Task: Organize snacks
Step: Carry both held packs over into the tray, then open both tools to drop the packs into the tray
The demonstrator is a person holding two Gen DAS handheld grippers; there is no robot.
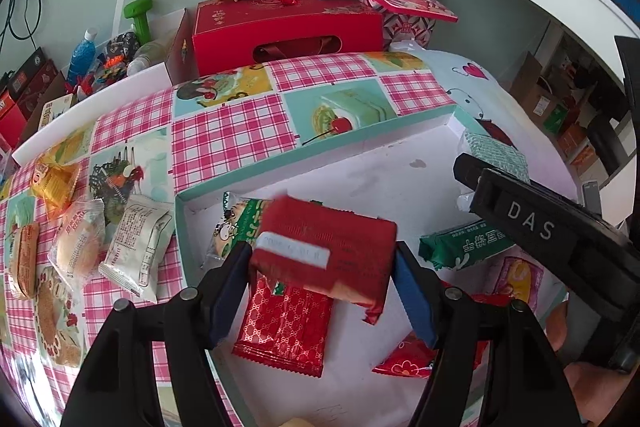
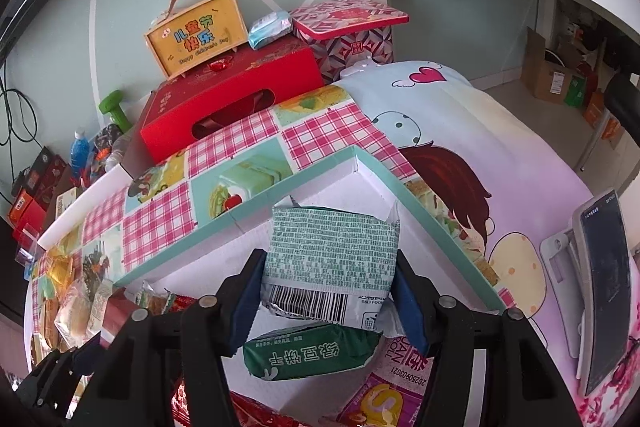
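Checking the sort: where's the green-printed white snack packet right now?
Right wrist view: the green-printed packet sits between the right gripper pads, over the tray's far corner.

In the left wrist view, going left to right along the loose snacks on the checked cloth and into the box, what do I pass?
Orange-wrapped cake → clear-wrapped round bun → white printed packet → red packet in the left gripper → dark green bar packet.

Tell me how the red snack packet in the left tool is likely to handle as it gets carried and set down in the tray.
The red snack packet probably keeps its slab shape: it spans the left tool without sagging. Its glossy wrapper looks slippery, so it could slide. Likely light, and being flat it should not roll in the tray.
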